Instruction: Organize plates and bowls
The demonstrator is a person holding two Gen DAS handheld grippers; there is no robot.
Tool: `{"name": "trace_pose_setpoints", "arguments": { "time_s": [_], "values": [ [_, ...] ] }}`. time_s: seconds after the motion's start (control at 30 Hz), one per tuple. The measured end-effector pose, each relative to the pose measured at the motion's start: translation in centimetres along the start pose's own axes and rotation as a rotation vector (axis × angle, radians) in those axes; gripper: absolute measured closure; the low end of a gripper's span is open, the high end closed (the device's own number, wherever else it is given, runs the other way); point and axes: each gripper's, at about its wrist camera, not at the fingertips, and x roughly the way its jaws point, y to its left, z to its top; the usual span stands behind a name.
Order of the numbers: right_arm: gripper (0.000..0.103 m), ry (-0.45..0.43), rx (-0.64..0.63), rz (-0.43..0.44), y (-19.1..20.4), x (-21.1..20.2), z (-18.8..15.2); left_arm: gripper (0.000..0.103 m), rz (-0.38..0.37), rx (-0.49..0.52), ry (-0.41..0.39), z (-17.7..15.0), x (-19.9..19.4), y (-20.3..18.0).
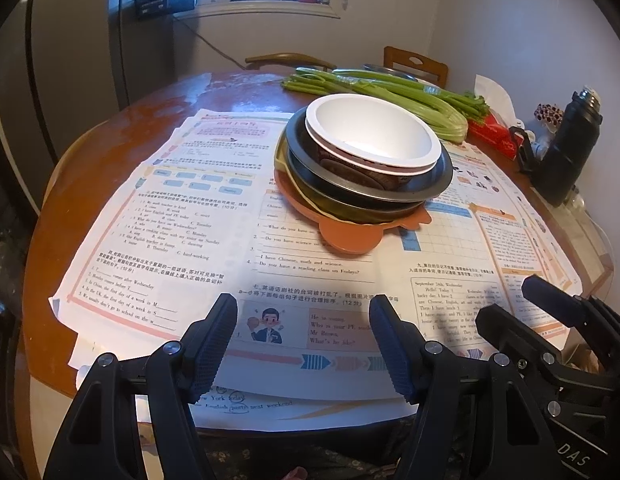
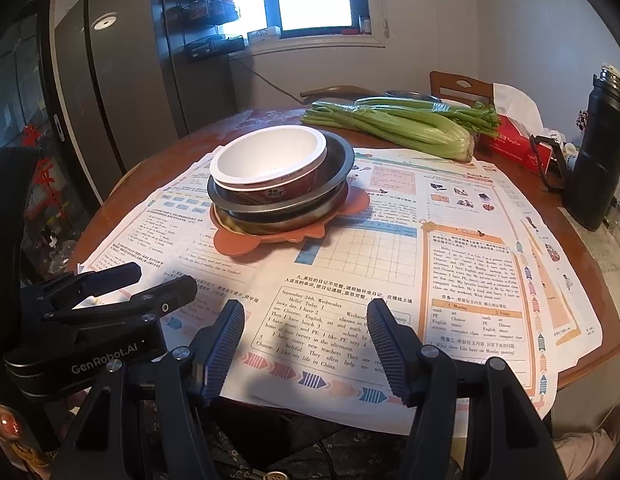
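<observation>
A stack of dishes stands mid-table on printed worksheets. On top is a white bowl [image 1: 372, 134] [image 2: 268, 158] with a dark red outside, tilted inside dark metal bowls [image 1: 442, 176] [image 2: 342, 160]. An orange plate [image 1: 348, 238] [image 2: 234, 246] with rounded lobes lies at the bottom. My left gripper [image 1: 304, 312] hovers open over the papers near the table's front edge, well short of the stack, with nothing between its fingers. My right gripper [image 2: 306, 316] is also open and empty, beside the left one. Each gripper appears at the edge of the other's view.
Celery stalks [image 1: 410, 98] [image 2: 398, 126] lie behind the stack. A red tissue box [image 2: 518, 146] and a black flask [image 1: 570, 148] [image 2: 600, 152] stand at the right. Worksheets [image 1: 182, 216] [image 2: 450, 248] cover the round wooden table [image 1: 122, 128]. Chairs and a grey fridge [image 2: 122, 92] stand beyond.
</observation>
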Motion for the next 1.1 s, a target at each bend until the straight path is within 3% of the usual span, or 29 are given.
{"name": "trace_pose_setpoints", "arguments": {
  "time_s": [1.1],
  "values": [
    [0.040,0.011,-0.003,0.006,0.30,0.18,-0.04,0.033,-0.010,0.011,-0.012,0.02,-0.62,-0.16]
  ]
}}
